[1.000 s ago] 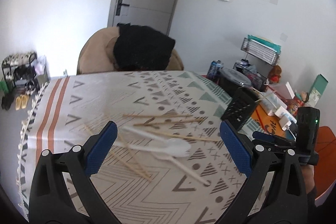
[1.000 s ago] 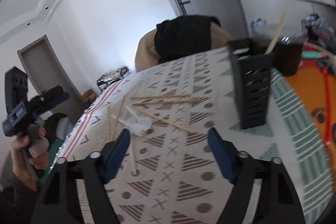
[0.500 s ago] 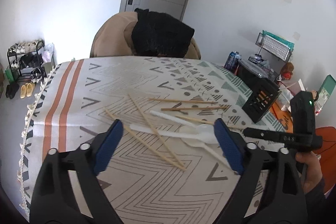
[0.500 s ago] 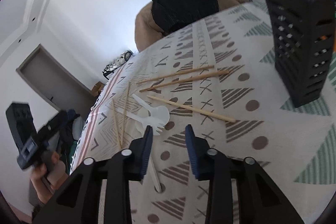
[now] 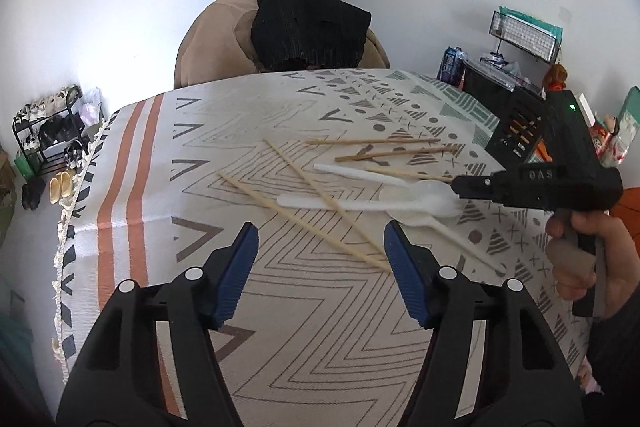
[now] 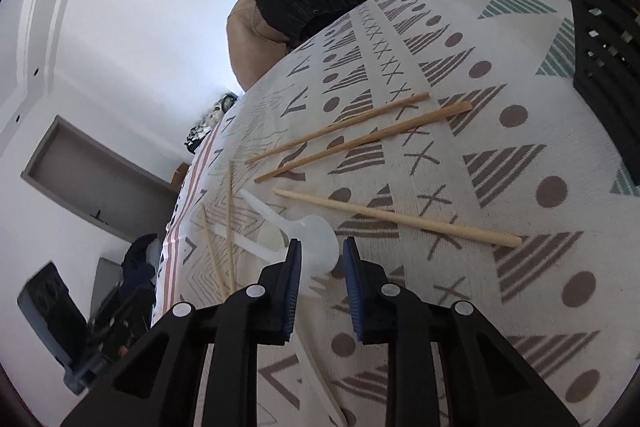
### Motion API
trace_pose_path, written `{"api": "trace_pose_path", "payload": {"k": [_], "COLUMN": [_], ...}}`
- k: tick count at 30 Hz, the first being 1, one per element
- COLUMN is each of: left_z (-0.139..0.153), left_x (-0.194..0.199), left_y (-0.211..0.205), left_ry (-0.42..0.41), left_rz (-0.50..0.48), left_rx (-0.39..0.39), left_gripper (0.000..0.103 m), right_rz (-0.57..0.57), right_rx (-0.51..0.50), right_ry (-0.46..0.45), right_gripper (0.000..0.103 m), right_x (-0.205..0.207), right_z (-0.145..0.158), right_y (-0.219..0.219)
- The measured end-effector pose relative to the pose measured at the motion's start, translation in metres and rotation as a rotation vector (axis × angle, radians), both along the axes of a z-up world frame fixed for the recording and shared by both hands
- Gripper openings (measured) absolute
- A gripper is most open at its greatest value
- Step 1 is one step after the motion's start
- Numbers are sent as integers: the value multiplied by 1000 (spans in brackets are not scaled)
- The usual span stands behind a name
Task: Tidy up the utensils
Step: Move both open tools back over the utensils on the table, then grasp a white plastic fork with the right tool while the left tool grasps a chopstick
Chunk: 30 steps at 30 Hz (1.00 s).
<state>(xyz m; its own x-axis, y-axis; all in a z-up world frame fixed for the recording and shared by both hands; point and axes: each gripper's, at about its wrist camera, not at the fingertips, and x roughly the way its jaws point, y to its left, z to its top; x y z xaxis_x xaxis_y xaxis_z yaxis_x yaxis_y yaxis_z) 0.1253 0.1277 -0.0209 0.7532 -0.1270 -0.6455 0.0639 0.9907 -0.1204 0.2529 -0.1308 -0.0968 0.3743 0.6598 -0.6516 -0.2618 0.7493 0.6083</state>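
Several wooden chopsticks (image 5: 372, 142) and white plastic spoons (image 5: 420, 197) lie scattered on the patterned tablecloth (image 5: 280, 307). A black slotted utensil holder (image 5: 516, 131) stands at the right, holding some chopsticks. My left gripper (image 5: 320, 247) is open and empty above the cloth, short of the pile. My right gripper (image 6: 320, 247) is low over the pile, its jaws narrowly apart around a white spoon bowl (image 6: 316, 231), not clamped. Its body shows in the left wrist view (image 5: 536, 183). Chopsticks (image 6: 396, 219) lie just ahead of it.
A chair with a black garment (image 5: 308, 23) stands at the table's far side. A shoe rack (image 5: 48, 135) is at the left, cluttered items and a wire basket (image 5: 524, 31) at the right. The black holder (image 6: 604, 39) is close on the right of my right gripper.
My right gripper dropped toward the pile and narrowed its jaws around a white spoon bowl. My left gripper drew back and narrowed somewhat.
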Motion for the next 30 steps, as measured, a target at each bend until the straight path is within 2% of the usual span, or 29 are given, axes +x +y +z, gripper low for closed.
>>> {"api": "trace_pose_path", "payload": {"k": [4,7,9,12,18,23,30], "left_z": [-1,0,-1,-3,-12,-24,-37], "left_x": [1,6,12,18,25,32,35], "left_y": [-1,-3,-4,-10,-38,-56,-78], "left_ry": [2,12,30,56,96,132,165], "left_rz": [-5,-5,0,-3,-55,-50,-23], "left_rx": [-3,-26,-59,-100,-62,-29,86], "left_gripper": [62,51,39,34,33,33,35], "right_rz": [-8,-32,-37,-33,-54,-70,-72], "right_rx": [2,-3,-7,-24,-27,-43,-76], "right_ry": [32,30,12,-38,-94,-135,-189], "right_gripper": [15,5,4,4,4,4,4], "right_x": [6,9,9,4,-3,-10,-23], "right_z": [-9,-11,-8,1,15,21,28], "right_y": [5,2,1,-2,-18,-34,-53]}}
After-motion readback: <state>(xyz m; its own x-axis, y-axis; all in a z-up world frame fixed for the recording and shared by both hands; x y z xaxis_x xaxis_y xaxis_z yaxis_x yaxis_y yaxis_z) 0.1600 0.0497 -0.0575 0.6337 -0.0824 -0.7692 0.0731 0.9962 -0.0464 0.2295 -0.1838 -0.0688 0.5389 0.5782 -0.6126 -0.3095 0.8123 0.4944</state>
